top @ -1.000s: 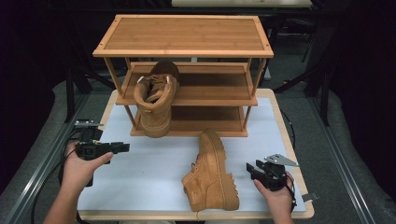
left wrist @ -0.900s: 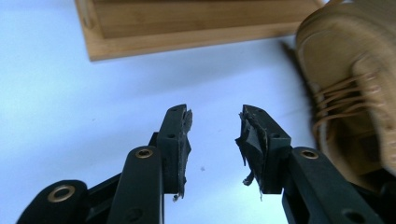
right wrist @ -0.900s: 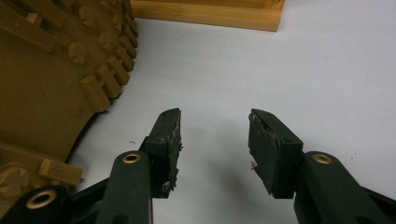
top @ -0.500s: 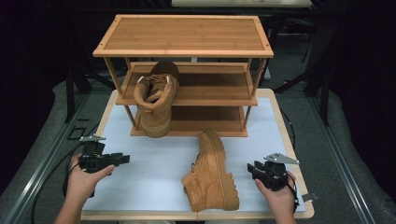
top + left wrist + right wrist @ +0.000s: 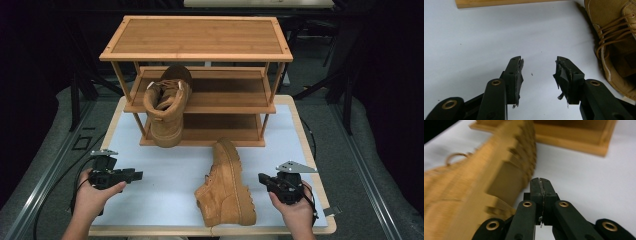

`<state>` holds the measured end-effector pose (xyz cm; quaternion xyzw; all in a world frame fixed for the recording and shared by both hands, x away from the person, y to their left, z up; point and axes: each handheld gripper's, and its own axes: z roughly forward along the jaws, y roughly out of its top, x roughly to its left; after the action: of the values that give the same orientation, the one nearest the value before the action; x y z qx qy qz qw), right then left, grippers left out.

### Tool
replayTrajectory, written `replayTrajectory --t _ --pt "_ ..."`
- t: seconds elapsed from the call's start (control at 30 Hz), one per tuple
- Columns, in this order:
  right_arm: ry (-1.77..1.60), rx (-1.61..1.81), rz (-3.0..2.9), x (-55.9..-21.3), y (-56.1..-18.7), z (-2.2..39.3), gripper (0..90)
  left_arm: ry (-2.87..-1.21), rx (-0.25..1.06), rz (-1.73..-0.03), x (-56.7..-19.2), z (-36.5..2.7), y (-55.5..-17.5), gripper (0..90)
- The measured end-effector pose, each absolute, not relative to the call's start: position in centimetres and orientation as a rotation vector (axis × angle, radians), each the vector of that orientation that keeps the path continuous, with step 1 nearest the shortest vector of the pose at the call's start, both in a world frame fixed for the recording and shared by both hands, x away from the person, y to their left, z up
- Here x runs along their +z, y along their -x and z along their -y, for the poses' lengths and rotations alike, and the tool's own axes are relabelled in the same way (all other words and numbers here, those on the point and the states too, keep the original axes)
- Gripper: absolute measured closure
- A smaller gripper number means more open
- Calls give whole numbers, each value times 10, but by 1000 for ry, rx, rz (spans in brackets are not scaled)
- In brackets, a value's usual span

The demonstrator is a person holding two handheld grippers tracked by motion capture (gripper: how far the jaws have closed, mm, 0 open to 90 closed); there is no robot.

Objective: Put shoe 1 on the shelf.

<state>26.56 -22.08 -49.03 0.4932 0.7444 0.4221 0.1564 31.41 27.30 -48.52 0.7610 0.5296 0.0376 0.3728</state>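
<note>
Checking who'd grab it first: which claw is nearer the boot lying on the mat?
Right. The right claw sits just beside the boot, by its sole; the left claw is farther off, across bare mat.

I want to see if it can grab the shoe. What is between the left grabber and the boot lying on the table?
Nothing. In the high view, bare white tabletop lies between the left gripper and the boot on its side.

Your left gripper (image 5: 134, 175) sits at the lower left of the high view, level, pointing right; its jaws have just been opening and stand apart, nothing between them. Your right gripper (image 5: 262, 179), lower right, points left, jaws just closed together, empty.
</note>
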Motion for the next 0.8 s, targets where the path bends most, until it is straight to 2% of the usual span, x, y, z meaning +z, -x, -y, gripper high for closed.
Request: replayTrajectory --t 0.2,0.4,0.57,0.8 --pt "-1296 1353 -2178 -475 -259 197 900 -1963 89 -1346 -487 -269 -314 545" --pt "-1204 1288 -2231 -477 -251 165 900 -1966 85 -1343 -488 -268 -315 546" --pt "-1176 1257 -2248 -484 -251 157 900 -1964 88 -1343 -489 -268 -314 546" --pt "-1202 1288 -2257 -483 -254 166 900 -1965 92 -1353 -490 -270 -314 546"
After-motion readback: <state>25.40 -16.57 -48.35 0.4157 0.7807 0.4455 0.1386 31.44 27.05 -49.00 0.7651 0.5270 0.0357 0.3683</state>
